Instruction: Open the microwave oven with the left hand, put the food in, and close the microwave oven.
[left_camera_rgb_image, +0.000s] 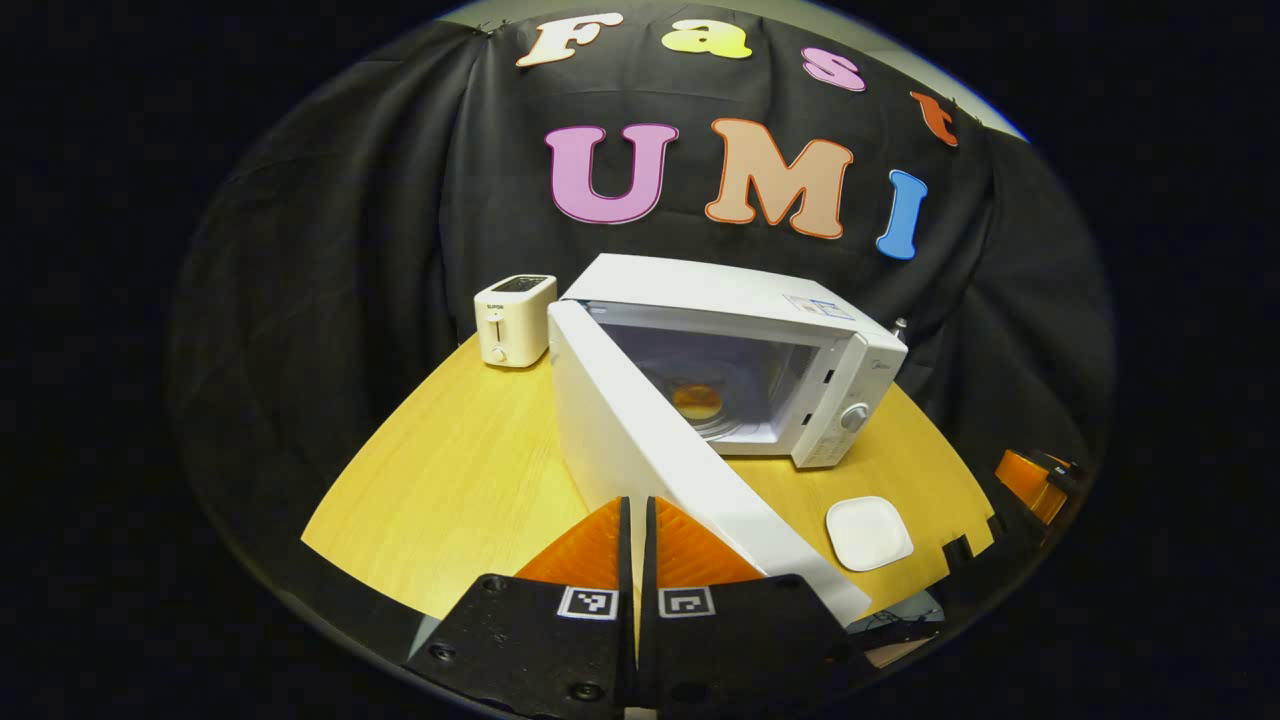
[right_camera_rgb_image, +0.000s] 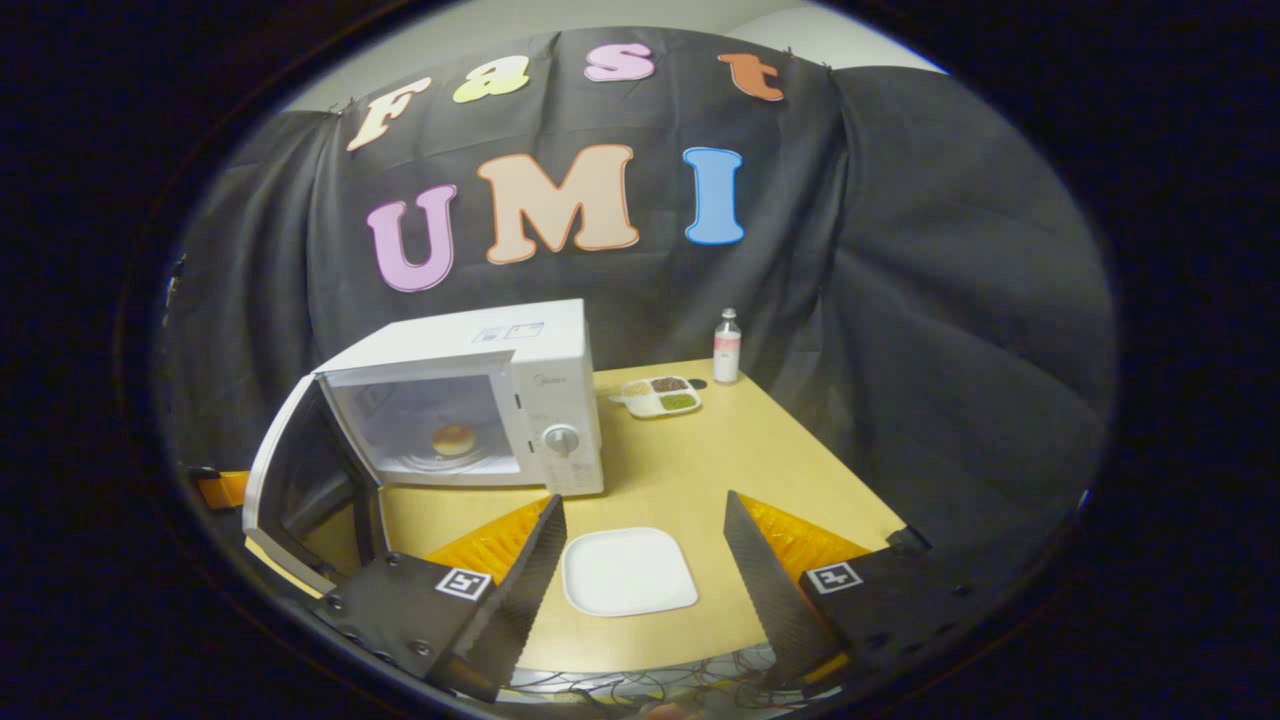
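Left gripper view. Left tongs (left_camera_rgb_image: 637, 560) pressed together, nothing between them, sitting just beside the near edge of the microwave door (left_camera_rgb_image: 660, 450). Door swung wide on its left hinge. Microwave oven (left_camera_rgb_image: 760, 350) on the wooden tabletop (left_camera_rgb_image: 450, 470), cavity exposed. Food (left_camera_rgb_image: 697, 400), a round golden bun-like piece, already lies on the turntable inside. Judgement: remaining step is closing the door. Door looks like a stiff, smooth panel, light to swing; no need to pinch it, a push with closed tongs on the outer face near the free edge, far from the hinge, should give the best leverage. Smooth surface may let the tongs slide, so push square to the panel. Oven body probably heavy enough not to shift.

Count here: one microwave, one toaster (left_camera_rgb_image: 513, 318) to its left, one empty white plate (left_camera_rgb_image: 868, 532) in front, one food item.

Right gripper view. Right tongs (right_camera_rgb_image: 642, 560) spread wide, holding nothing, hovering above the same white plate (right_camera_rgb_image: 628, 570). Microwave (right_camera_rgb_image: 520, 400) with the door (right_camera_rgb_image: 300, 480) open; food (right_camera_rgb_image: 453, 438) visible on the turntable. Food looks soft and light; squeezing would dent it, but it needs no further handling.

Count here: one sectioned dish (right_camera_rgb_image: 660, 396) with three fillings, one small bottle (right_camera_rgb_image: 727, 346), both behind and right of the oven.
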